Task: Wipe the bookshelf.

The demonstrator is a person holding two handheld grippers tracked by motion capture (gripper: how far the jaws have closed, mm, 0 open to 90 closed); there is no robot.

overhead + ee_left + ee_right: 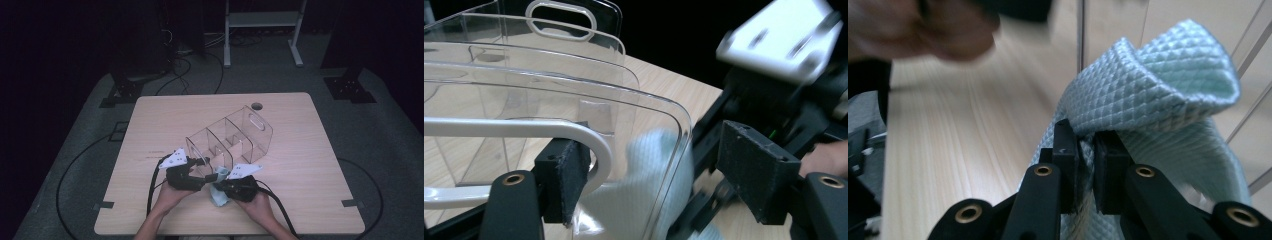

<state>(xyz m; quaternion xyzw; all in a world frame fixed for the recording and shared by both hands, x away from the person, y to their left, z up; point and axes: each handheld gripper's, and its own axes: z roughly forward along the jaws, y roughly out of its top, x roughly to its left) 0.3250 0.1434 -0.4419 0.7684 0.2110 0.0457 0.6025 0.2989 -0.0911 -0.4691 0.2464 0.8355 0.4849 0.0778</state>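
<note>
A pale blue, waffle-textured cloth (1168,85) is pinched tight between the closed jaws of the right gripper (1087,150), just beside the near end of a clear plastic organiser with three compartments (235,137) lying on a light wooden table (310,165). The left gripper (649,175) straddles that organiser's near end wall at its white-rimmed handle slot, jaws apart, not pressing.

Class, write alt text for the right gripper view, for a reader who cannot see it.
Two black jaws of the right gripper pinch a pale blue waffle-textured cloth, which bunches up above them. Behind lie a light wooden table and the edges of a clear plastic divided organiser.
</note>
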